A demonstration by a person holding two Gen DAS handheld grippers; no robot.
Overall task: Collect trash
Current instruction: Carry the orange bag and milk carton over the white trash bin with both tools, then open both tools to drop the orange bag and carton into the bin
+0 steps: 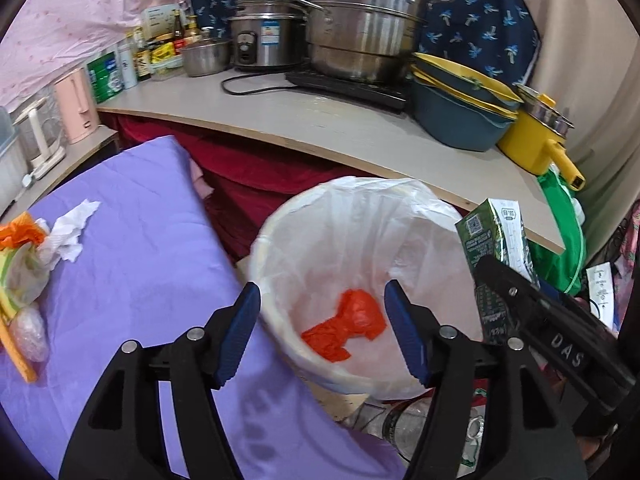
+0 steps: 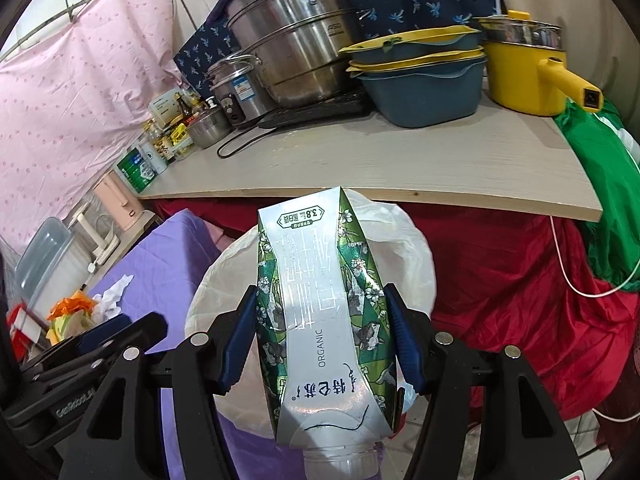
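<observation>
A white-lined trash bin [image 1: 264, 248] stands beside the purple-covered table [image 1: 140, 260]. A crumpled orange bag [image 1: 348, 328] lies at its bottom. My left gripper [image 1: 322, 292] hangs open over the bin with nothing between its blue pads. My right gripper [image 2: 320, 292] is shut on a green and silver milk carton [image 2: 316, 312], held over the bin [image 2: 208, 292]. The carton [image 1: 492, 236] also shows at the right of the left wrist view. A white tissue [image 1: 72, 228], orange wrapper [image 1: 16, 236] and clear plastic [image 1: 28, 332] lie on the table's left.
A wooden counter [image 1: 320, 124] behind the bin carries steel pots [image 1: 360, 20], blue basins [image 1: 460, 116], a yellow pot [image 1: 532, 144] and bottles. Red cloth [image 2: 500, 272] hangs below it. A green bag [image 2: 608, 200] is at the right. A plastic bottle [image 1: 404, 424] lies by the bin.
</observation>
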